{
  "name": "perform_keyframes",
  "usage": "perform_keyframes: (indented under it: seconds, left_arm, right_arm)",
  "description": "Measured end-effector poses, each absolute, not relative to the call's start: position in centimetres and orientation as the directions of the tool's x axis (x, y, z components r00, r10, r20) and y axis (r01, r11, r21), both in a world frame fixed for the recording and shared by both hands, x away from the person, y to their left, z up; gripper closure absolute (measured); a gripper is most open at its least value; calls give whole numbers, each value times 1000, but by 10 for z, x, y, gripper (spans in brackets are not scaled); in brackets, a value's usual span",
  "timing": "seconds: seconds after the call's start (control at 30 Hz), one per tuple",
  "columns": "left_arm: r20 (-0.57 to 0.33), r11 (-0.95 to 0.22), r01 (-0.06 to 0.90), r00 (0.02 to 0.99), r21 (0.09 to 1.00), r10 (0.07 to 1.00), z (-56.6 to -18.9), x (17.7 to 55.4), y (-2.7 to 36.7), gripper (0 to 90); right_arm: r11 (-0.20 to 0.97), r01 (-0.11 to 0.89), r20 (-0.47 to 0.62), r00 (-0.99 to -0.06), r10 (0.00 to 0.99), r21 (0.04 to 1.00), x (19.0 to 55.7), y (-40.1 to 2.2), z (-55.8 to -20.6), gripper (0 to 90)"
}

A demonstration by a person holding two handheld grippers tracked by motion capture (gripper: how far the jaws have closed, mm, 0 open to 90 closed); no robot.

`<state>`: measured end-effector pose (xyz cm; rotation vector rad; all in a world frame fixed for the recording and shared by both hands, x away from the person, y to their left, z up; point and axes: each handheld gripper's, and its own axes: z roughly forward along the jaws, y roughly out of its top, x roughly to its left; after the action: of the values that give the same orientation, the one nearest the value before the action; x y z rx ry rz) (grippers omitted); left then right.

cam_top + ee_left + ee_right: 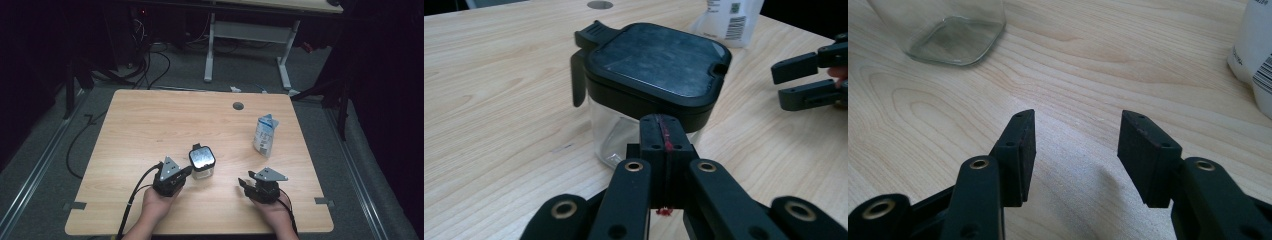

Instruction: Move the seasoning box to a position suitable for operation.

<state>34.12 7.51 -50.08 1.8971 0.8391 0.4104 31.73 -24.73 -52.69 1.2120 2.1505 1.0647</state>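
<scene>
A clear square jar with a black hinged lid stands near the table's middle front. My left gripper sits just left of it, jaws shut with nothing between them. Its tips are right up against the jar's near side below the lid rim. My right gripper rests low over the wood to the right of the jar, open and empty. The jar's glass base lies ahead and to the left of it. The right gripper's two fingers also appear beyond the jar.
A white printed pouch stands upright to the back right, seen also behind the jar and at the edge. A round grommet hole is near the far edge. Beyond the table are a white desk frame and floor cables.
</scene>
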Motion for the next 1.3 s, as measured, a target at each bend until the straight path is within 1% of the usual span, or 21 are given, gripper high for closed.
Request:
perform_keyframes:
  seconds: [0.7, 0.93, 1.1, 1.17, 1.2, 1.23, 1.27, 1.3]
  left_arm:
    - [-66, -327, 350, 765, 878, 641, -502, 331, 45, 899]
    - [-62, -329, 349, 762, 877, 645, -501, 330, 50, 883]
    - [-64, -311, 359, 738, 880, 672, -499, 333, 63, 863]
    - [-69, -298, 368, 723, 881, 687, -498, 336, 71, 825]
    - [-77, -286, 372, 716, 883, 694, -497, 338, 74, 825]
    - [-84, -277, 378, 710, 883, 699, -496, 340, 78, 761]
    - [-89, -272, 381, 707, 884, 702, -495, 342, 81, 761]
    - [-77, -272, 376, 697, 886, 713, -493, 346, 86, 704]
  right_arm:
    - [313, 510, -10, -512, 859, 801, 317, -248, -526, 504]
    - [314, 508, -10, -514, 858, 802, 317, -248, -527, 505]
    - [311, 507, -7, -514, 858, 804, 317, -248, -526, 505]
    - [309, 506, -6, -514, 858, 805, 317, -248, -526, 504]
    - [307, 507, -5, -512, 859, 805, 317, -248, -526, 505]
    - [309, 509, -5, -514, 858, 804, 317, -248, -526, 520]
    - [309, 509, -5, -514, 858, 804, 317, -248, -526, 520]
    - [316, 503, -14, -515, 857, 804, 317, -248, -527, 524]
